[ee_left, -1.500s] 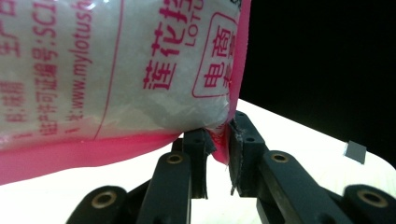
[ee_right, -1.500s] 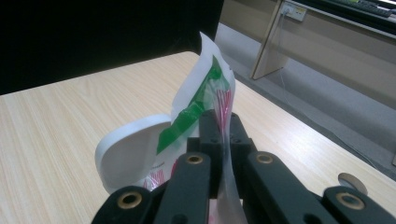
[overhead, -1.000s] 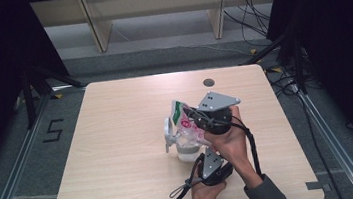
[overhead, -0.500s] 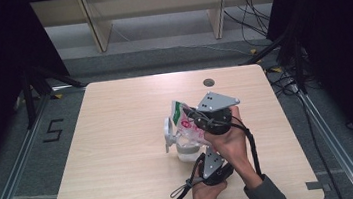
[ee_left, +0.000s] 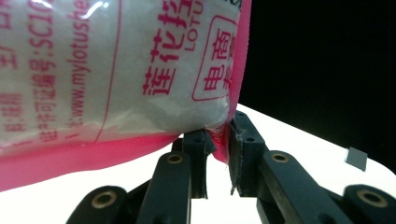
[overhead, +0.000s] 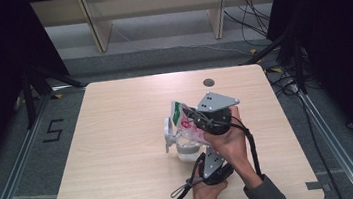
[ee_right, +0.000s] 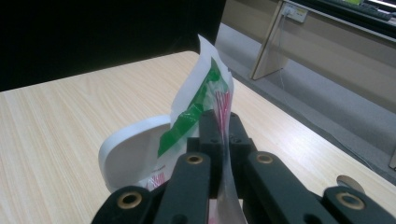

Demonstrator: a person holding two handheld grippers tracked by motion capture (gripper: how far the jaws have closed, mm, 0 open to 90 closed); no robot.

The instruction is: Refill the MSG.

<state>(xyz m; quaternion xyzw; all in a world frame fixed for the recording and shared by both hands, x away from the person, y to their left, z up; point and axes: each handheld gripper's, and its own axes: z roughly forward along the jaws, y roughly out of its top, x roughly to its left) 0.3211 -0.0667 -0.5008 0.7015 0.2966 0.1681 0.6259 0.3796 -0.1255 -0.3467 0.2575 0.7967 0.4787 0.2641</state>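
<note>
Right of centre in the high view: translucent plastic pouch with pink and green print (overhead: 183,124), tilted over a white lidded plastic container (overhead: 182,146) on the pale wooden table (overhead: 118,136). Right gripper (ee_right: 223,121) clamped tight on the pouch's upper edge; left gripper (ee_left: 219,140) pinching its pink lower corner. Step judged: pouring; next move calls for steady tipping above the container.
</note>
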